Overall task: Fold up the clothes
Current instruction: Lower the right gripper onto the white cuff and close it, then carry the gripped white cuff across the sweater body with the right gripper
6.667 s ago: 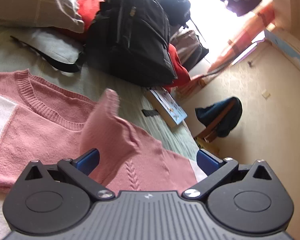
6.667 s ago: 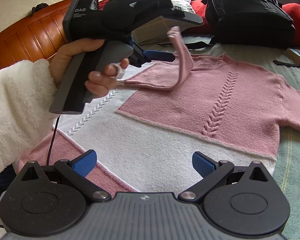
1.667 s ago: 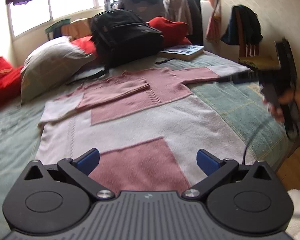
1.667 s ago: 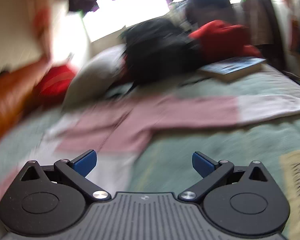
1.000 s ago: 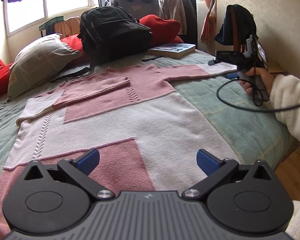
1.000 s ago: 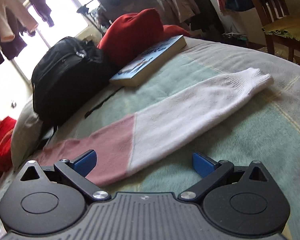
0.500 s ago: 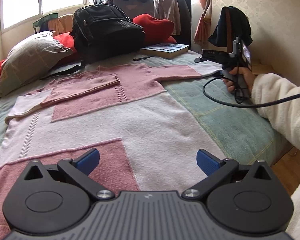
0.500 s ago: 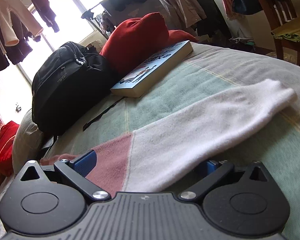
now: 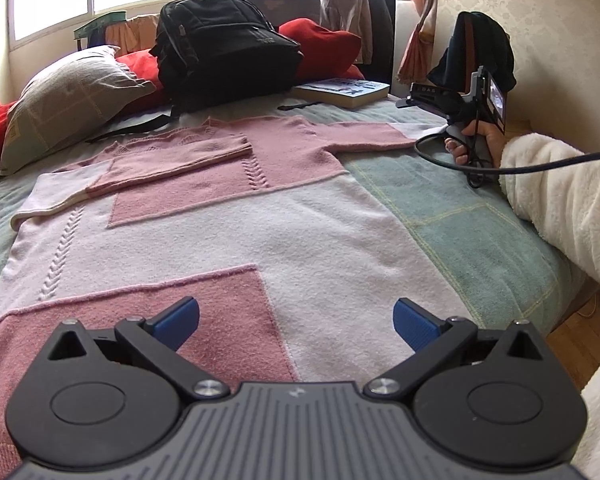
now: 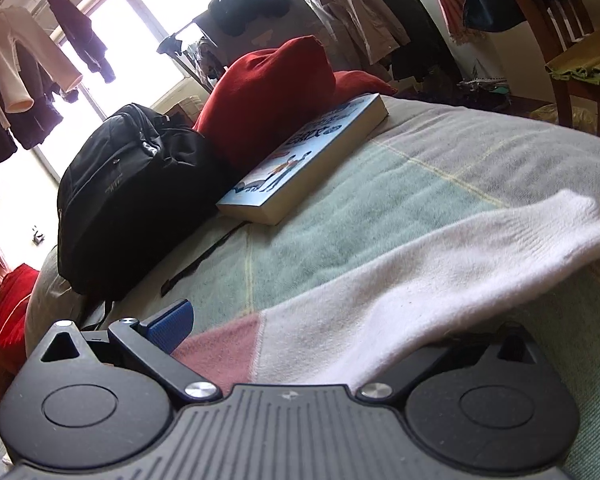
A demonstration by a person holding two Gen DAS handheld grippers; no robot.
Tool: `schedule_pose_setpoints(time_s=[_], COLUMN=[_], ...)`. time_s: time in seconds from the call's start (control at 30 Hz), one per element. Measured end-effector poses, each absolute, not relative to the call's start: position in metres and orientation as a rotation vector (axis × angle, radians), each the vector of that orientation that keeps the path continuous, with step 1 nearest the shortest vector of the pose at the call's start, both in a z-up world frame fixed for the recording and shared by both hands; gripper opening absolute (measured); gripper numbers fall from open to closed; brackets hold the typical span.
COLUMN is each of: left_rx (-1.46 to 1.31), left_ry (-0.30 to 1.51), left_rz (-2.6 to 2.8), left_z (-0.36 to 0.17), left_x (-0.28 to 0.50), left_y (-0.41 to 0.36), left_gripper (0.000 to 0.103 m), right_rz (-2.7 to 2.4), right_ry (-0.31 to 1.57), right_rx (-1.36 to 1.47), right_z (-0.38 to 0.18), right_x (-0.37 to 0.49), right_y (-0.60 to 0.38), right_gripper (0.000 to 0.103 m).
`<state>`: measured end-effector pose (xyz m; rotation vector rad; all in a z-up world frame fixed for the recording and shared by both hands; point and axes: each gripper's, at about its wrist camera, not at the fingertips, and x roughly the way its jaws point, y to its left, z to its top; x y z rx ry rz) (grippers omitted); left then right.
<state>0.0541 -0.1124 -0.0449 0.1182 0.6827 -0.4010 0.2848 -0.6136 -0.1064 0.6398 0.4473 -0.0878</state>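
Right gripper (image 10: 296, 332) straddles the sweater's outstretched sleeve (image 10: 440, 264), jaws spread wide.
We close low near the pink-white seam, lift cleanly, and carry it across the sweater (image 9: 228, 224) spread on the bed (image 9: 472, 220); left gripper (image 9: 296, 320) hovers wide over the hem.

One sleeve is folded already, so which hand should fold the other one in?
Right, I'd say. The right tool already sits at the outstretched sleeve, which drapes over one finger. The left tool hovers open over the sweater's hem, far from that sleeve.
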Motion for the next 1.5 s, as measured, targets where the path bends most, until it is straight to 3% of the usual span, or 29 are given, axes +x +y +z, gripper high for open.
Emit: schedule_pose_setpoints(time_s=[0.43,1.5], left_rx=[0.094,0.087], left_ry=[0.687,0.711], left_rz=[-0.392,-0.393], left_z=[-0.043,-0.016], left_x=[0.054,0.056], left_y=[-0.101,-0.035], left_gripper=[0.102,0.102], right_rz=[-0.001,0.08], right_ry=[0.357,0.505], right_rx=[0.638,0.496], right_z=[-0.061,-0.013], right_x=[0.278,0.338], right_y=[-0.584,-0.398], right_gripper=[0.103,0.103])
